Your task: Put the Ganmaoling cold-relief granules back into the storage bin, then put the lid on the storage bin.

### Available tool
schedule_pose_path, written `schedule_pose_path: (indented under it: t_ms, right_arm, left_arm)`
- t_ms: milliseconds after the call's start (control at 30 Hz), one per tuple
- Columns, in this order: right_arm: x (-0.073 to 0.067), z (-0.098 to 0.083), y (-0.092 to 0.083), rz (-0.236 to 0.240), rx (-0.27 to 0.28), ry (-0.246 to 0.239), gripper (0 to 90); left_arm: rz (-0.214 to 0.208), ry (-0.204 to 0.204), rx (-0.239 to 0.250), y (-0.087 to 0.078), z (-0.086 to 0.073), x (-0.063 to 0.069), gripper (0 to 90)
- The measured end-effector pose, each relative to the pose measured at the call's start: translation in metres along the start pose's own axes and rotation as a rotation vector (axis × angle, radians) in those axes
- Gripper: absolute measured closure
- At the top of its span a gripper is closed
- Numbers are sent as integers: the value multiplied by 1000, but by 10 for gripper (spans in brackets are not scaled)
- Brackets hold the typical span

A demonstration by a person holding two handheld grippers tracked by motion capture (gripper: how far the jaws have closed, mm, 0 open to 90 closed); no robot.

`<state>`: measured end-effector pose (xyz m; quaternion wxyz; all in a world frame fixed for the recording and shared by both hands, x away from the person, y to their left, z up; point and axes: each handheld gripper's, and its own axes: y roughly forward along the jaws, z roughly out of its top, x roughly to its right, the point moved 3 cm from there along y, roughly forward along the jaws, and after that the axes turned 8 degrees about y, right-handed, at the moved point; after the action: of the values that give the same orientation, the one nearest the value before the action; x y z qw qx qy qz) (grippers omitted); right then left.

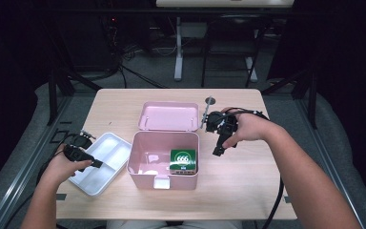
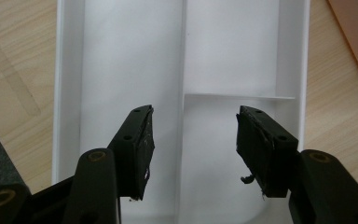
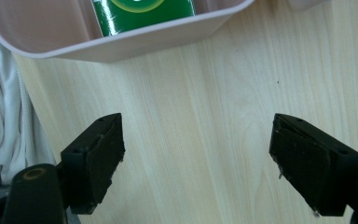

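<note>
An open pink box (image 1: 143, 177) stands mid-table, its lid (image 1: 168, 116) laid back behind it. Inside, at the right, lies a green packet (image 1: 183, 161) with "666" on it. A white divided tray (image 1: 106, 145) lies left of the box. My left gripper (image 1: 97, 163) hangs open over the tray's near part; between its fingers (image 2: 140, 140) there is just the bare tray (image 2: 130, 56). My right gripper (image 1: 218, 151) is open just right of the box, above bare wood. In the right gripper view, the box rim (image 3: 135, 44) and green packet (image 3: 144, 14) lie ahead of the gripper (image 3: 198, 120).
The wooden table (image 1: 238, 181) has free room at the right and front. A small metal piece (image 1: 208, 100) lies near the lid's right corner. Cables trail from both grippers. White cloth (image 3: 0, 126) hangs beyond the table edge in the right gripper view.
</note>
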<state>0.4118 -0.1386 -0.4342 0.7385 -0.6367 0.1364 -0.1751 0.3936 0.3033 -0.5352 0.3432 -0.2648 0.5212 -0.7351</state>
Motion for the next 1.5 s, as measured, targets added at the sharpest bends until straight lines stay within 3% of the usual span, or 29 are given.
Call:
schedule_pose_path:
  t_ms: [400, 633, 1067, 1167, 1233, 1333, 1500]
  right_arm:
    - [7, -18, 18, -2, 14, 56, 177]
    - [12, -31, 36, -23, 29, 132, 190]
    - [20, -64, 66, -58, 120, 311, 189]
    - [21, -72, 69, -89, 187, 380, 188]
    - [20, -79, 72, -84, 253, 445, 184]
    - [20, -85, 76, -98, 291, 497, 181]
    - [18, -92, 89, -128, 336, 588, 176]
  left_arm:
    - [-10, 1, -7, 1, 0, 1, 478]
    - [2, -26, 14, -1, -1, -3, 481]
    - [46, 16, -4, 0, 1, 0, 388]
    - [46, 12, -16, -1, 0, -1, 405]
    - [65, 10, -6, -1, -1, -2, 425]
    - [76, 23, -17, 1, -2, -4, 428]
    - [54, 7, -11, 5, -6, -7, 428]
